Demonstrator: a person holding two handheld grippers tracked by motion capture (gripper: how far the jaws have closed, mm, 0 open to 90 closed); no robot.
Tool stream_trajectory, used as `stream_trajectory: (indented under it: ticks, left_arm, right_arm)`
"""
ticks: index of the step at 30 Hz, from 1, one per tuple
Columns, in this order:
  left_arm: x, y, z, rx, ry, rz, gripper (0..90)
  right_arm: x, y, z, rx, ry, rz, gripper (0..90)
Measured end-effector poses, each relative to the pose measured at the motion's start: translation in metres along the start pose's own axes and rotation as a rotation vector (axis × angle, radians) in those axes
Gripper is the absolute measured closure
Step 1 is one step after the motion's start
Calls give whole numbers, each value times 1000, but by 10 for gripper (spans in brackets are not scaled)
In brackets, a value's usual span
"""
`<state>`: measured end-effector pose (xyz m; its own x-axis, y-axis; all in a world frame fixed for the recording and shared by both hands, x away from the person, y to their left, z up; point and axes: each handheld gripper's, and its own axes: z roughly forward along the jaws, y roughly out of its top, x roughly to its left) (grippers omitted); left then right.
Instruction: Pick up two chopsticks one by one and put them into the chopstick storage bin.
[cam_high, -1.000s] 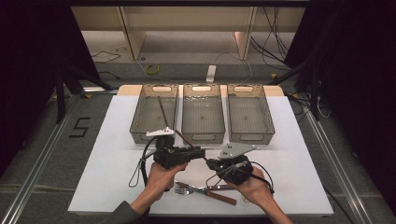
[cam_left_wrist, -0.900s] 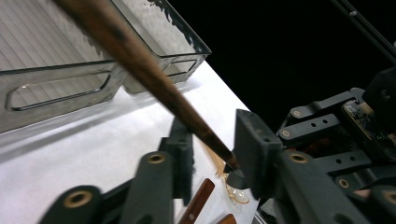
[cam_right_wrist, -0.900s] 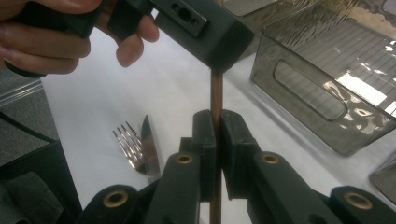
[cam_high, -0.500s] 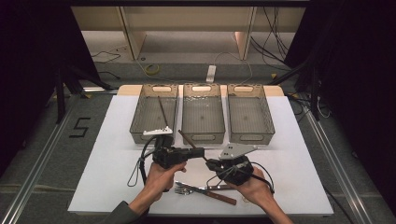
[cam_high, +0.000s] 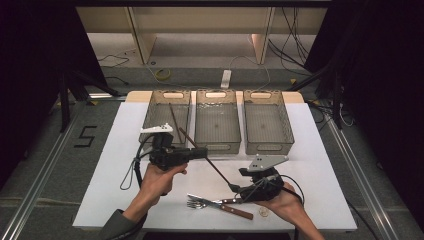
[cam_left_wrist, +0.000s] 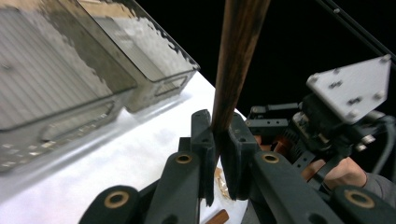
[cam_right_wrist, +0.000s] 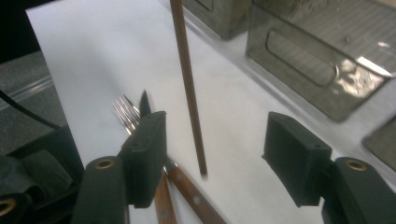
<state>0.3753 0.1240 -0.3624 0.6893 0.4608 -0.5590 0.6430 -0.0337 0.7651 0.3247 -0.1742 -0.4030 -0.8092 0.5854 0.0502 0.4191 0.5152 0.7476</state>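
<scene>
The white table carries three clear bins in a row, well beyond both pairs of tongs; the high view alone shows a second dark stick leaning in the bin just ahead of the left gripper. That left gripper has its jaws clamped tight on a dark wooden chopstick, gripping it partway along; in the left gripper view the chopstick rises straight up out of the closed jaws, with the other hand's gripper and its grey plate seen beyond on the right. The high view shows the stick slanting from the left tongs down toward the right gripper; the right gripper view gives what the high view hides: the chopstick's lower end hangs in the gap between the two black jaws, touching neither pad, for the jaws have just been opening and now stand wide. Below and just left of the right tongs lie a fork and wooden-handled cutlery; a small coin rests beside that hand.
</scene>
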Motion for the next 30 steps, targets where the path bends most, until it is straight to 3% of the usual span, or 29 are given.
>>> stream_trajectory:
  ticks: [4, 12, 16, 21, 25, 30]
  left_arm:
    - [4, 11, -14, -10, 14, 1, 836]
    - [20, 37, -39, -21, 44, -12, 835]
    - [24, 53, -46, -10, 60, -13, 835]
    - [29, 71, -55, 4, 115, 0, 835]
    - [39, 84, -60, 9, 156, -13, 835]
    - [55, 99, -65, 5, 189, -43, 835]
  right_arm:
    - [-5, -9, -1, 41, -46, 18, 350]
    - [-20, -25, -14, 43, -106, 91, 319]
    - [-22, -32, -17, 47, -114, 109, 316]
    - [-22, -37, -19, 52, -116, 115, 311]
    - [-24, -38, -22, 20, -127, 117, 334]
    - [-26, -39, -23, 26, -134, 126, 310]
